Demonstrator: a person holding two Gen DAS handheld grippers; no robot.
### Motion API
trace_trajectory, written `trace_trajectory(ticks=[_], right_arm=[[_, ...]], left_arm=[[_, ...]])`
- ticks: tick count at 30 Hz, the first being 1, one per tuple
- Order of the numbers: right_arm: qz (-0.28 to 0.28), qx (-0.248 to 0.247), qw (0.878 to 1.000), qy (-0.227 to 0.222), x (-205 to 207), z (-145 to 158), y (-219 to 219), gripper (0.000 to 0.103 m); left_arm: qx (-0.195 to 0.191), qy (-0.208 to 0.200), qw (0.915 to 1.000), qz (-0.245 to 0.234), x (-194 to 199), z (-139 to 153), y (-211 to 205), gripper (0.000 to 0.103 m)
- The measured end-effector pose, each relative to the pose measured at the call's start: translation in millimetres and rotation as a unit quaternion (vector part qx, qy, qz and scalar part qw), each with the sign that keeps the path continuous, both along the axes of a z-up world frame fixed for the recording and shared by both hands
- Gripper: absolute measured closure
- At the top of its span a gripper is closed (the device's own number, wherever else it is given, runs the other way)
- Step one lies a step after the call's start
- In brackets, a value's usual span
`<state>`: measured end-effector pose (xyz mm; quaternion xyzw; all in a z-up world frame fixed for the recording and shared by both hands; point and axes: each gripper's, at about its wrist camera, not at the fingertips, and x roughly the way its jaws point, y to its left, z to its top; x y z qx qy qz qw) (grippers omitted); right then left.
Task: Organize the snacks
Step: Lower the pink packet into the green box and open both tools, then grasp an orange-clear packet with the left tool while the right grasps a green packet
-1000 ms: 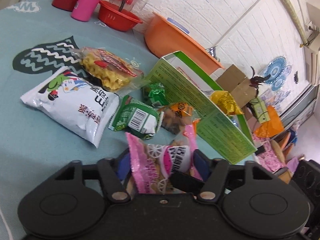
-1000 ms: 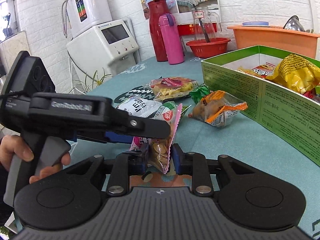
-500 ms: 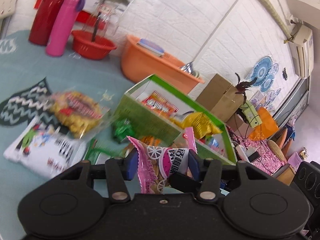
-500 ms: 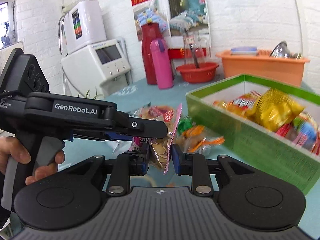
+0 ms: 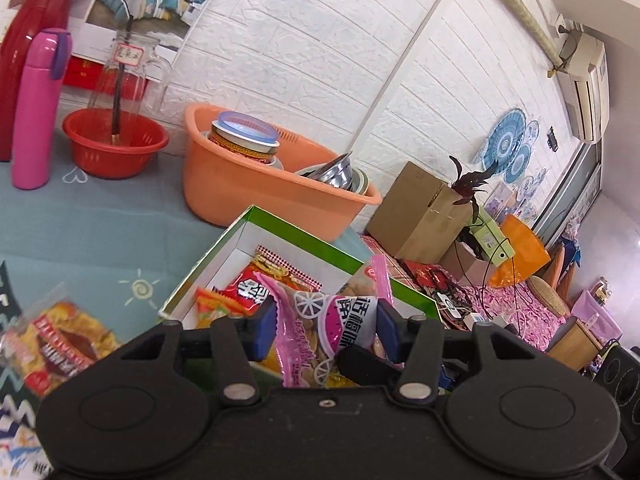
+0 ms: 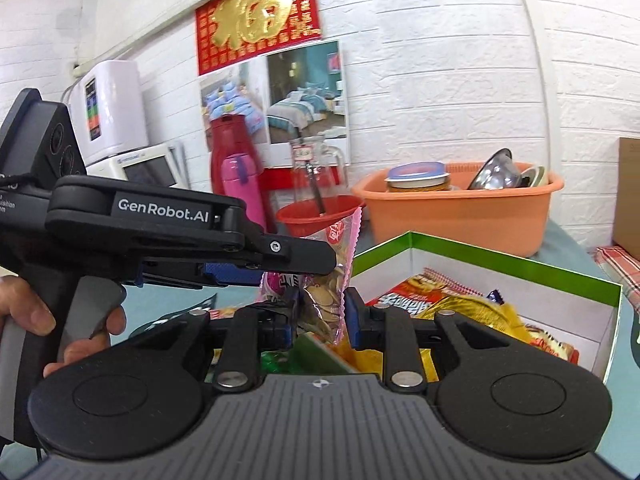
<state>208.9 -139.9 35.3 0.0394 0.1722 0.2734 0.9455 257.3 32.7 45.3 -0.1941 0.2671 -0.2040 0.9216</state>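
1. Left wrist view: the left gripper point(image 5: 326, 330) has its jaws pinching the pink snack bag point(image 5: 320, 320) across its width. The bag hangs above the near end of the green box point(image 5: 304, 236), which already contains other packets. A yellow snack packet point(image 5: 52, 344) lies on the desk point(image 5: 80, 224) beside the box.
2. Right wrist view: the right gripper point(image 6: 322, 314) has its jaws pressed onto the same bag's side seam point(image 6: 343, 280); the round biscuits inside are visible through the clear film.
3. Handling: the bag appears light, soft and crinkly, with slippery film and brittle contents. Judged best grip points are the crimped seams or corners, not the filled middle, which could crush.
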Motion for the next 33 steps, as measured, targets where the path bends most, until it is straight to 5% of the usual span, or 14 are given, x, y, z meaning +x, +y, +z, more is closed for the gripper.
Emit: trace_trajectory(ticks=[5, 7, 8, 9, 10, 11, 15, 27, 33], right_arm=[[-0.016, 0.004, 1.0, 0.002, 19.2, -7.0, -4.3, 0.061], [-0.022, 0.0, 1.0, -0.004, 26.2, -11.9, -2.8, 0.058], [-0.029, -0.013, 0.999, -0.012, 28.0, -15.4, 0.3, 0.049], [-0.039, -0.033, 0.998, -0.021, 28.7, -19.1, 4.5, 0.038], [-0.051, -0.06, 0.996, -0.029, 26.8, -24.3, 7.7, 0.009], [-0.053, -0.076, 0.995, -0.043, 23.1, -27.6, 10.4, 0.002], [-0.047, -0.104, 0.991, -0.065, 14.9, -28.6, 16.6, 0.0], [-0.04, -0.059, 0.997, -0.037, -21.4, -2.2, 11.5, 0.0], [-0.016, -0.045, 0.998, -0.031, -52.7, 21.6, 11.8, 0.0]], left_arm=[[0.0, 0.005, 1.0, -0.001, 23.5, -7.2, -3.0, 0.019], [0.014, 0.0, 0.9999, 0.005, 30.6, -11.1, -5.2, 0.012], [0.024, -0.001, 0.9997, 0.008, 32.6, -13.6, -5.9, 0.0], [0.034, 0.001, 0.9993, 0.017, 32.5, -15.8, -5.9, 0.0], [0.04, -0.001, 0.9988, 0.029, 30.3, -17.8, -4.7, 0.0], [0.042, -0.007, 0.9984, 0.035, 26.8, -19.4, -2.5, 0.0], [0.039, 0.0, 0.9985, 0.038, 16.9, -19.6, 9.7, 0.0], [0.019, 0.02, 0.9974, 0.066, -50.1, 15.3, 42.3, 0.0], [0.041, 0.02, 0.9952, 0.086, -96.3, 32.5, 55.5, 0.0]])
